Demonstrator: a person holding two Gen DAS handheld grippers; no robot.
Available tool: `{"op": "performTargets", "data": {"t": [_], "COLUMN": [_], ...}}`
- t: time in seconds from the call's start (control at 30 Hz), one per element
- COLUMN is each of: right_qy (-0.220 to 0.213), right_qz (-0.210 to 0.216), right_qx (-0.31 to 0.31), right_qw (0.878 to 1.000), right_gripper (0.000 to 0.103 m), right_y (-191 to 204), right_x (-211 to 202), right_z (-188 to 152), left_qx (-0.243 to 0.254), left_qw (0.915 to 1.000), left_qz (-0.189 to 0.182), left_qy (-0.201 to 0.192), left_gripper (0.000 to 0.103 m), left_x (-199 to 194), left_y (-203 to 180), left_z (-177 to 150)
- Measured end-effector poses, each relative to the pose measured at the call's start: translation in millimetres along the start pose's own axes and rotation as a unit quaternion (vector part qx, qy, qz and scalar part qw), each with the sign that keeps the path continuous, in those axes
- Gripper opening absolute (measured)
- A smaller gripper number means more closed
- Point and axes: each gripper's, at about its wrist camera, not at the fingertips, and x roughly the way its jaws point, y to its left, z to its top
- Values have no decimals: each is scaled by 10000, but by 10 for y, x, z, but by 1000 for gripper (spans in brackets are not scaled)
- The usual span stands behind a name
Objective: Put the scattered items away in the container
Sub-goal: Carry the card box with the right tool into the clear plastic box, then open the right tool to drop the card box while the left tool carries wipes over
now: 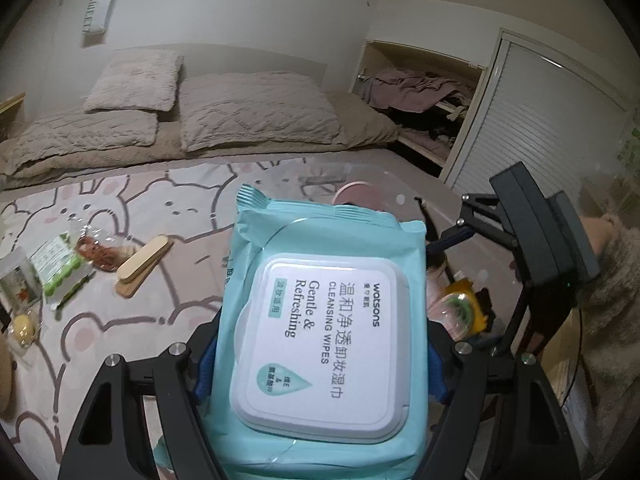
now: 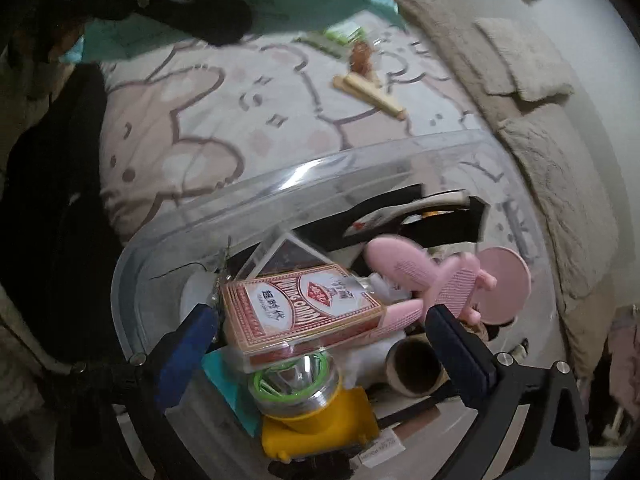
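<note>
My left gripper (image 1: 320,360) is shut on a teal pack of cleansing wipes (image 1: 320,320), held lid-up above the patterned bedspread (image 1: 160,320); the pack hides most of what lies ahead. In the right wrist view the same pack (image 2: 280,4) hangs at the top left. My right gripper (image 2: 320,316) stands open, pointing down into the clear plastic container (image 2: 320,168). A red box of playing cards (image 2: 304,308) lies between its fingers, with a gap on the right side. Wooden sticks (image 1: 142,258) and snack packets (image 1: 60,272) lie scattered on the bed to the left.
Inside the container are a yellow flashlight (image 2: 304,392), a pink comb-like piece (image 2: 432,280), a pink round disc (image 2: 508,284) and a cardboard roll (image 2: 416,368). Pillows (image 1: 256,108) line the bed's far side. A sleeve (image 1: 612,280) shows at right.
</note>
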Motion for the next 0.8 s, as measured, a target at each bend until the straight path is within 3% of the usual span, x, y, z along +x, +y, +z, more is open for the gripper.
{"op": "performTargets", "data": {"t": [0.2,0.33,0.53,0.73,0.8], "right_qy": [-663,-1112,-1756,-2214,-2188], "right_qz": [-209,-80,399,541,666], "right_qx": [828,1542,2713,3314,3477], "right_qw": [9941,9817,9455,9155,9093], "right_gripper": [103,103,103,103,103], "right_y": [-138,-199,-376,-457,-493], "right_x": [-237,-379,-519,-559,-533], "right_z": [-157,-245,-392,-523,-550], "left_qx": [-93,-127,-251,-259,-265], "left_qw": [9994,9990,9988,9984,9977], "left_qz": [-326,-413,-415,-296,-272], "left_qy": [-32,-80,15,412,560], "left_gripper": [78,78,78,78,78], "left_x": [141,282,597,1021,1152], "left_y": [-60,-110,-158,-265,-311], "left_z": [287,489,819,1091,1147]}}
